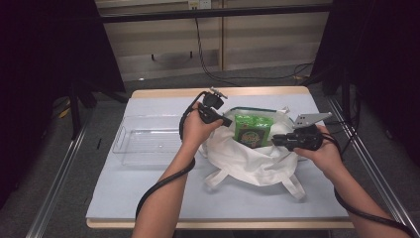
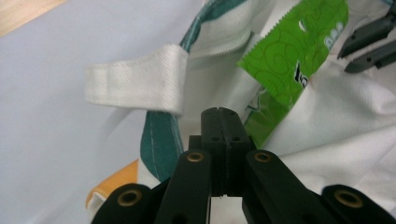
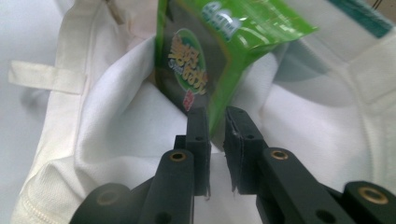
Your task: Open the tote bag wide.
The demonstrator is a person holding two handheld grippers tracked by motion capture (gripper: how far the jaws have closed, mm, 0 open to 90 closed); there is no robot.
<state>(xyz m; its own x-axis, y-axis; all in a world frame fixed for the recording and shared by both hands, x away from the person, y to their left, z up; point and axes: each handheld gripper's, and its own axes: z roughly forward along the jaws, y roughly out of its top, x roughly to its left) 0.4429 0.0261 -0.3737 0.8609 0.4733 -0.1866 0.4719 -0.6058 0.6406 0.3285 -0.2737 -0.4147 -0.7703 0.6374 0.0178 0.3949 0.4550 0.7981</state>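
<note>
Inside the white bag (image 1: 257, 161) stands a green packet (image 1: 253, 130).

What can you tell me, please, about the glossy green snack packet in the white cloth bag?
The glossy green plastic snack packet stands nearly upright in the open mouth of the white cloth tote bag, lower half hidden. It has a round printed logo, dark panel and serrated top edge. The right gripper has its jaws around its corner edge, narrowly apart.
</note>
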